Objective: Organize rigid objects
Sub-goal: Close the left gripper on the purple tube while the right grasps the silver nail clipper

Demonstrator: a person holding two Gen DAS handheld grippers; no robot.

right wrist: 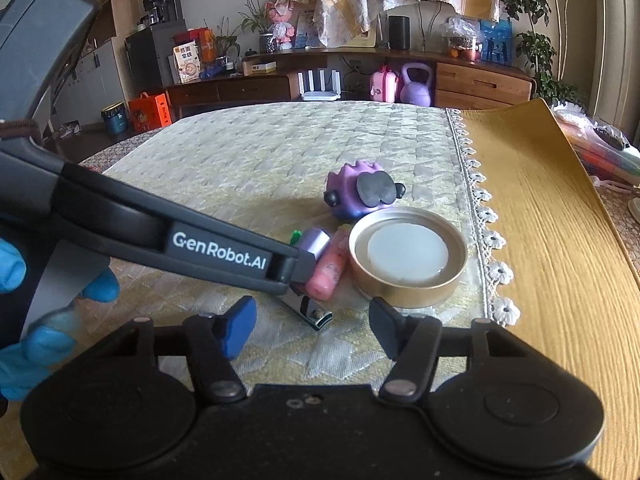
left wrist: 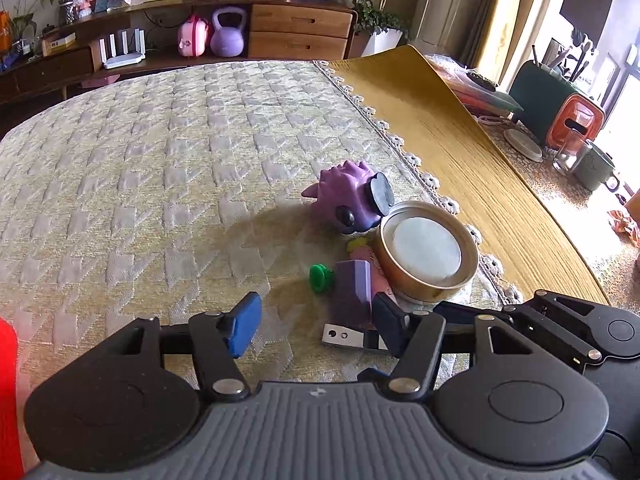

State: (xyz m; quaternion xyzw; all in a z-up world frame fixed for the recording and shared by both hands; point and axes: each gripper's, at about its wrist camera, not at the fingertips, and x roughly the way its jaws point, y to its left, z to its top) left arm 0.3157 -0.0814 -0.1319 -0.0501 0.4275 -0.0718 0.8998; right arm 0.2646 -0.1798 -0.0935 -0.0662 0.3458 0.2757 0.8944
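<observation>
Items: a cluster lies on the quilted surface (left wrist: 160, 168) beside its lace edge: purple toy (left wrist: 352, 200), gold lid (left wrist: 428, 252), purple block (left wrist: 354, 292), green peg (left wrist: 320, 278), pink tube (right wrist: 330, 266) and metal clipper (left wrist: 348, 336), all touching or just beside one another.
Handling: all look light and stiff. Lid is smooth metal and probably slippery; take it across the rim. Block has flat sides that suit a pinch. Clipper is thin and lies low, so harder to lift. Toy is rounded and bulky.
Left gripper (left wrist: 316, 326): half open, nothing held. Block and clipper sit just ahead of its right pad; whether they touch cannot be told.
Right gripper (right wrist: 312, 326): half open, empty, clipper's end just ahead of its pads, lid near the right one.
</observation>
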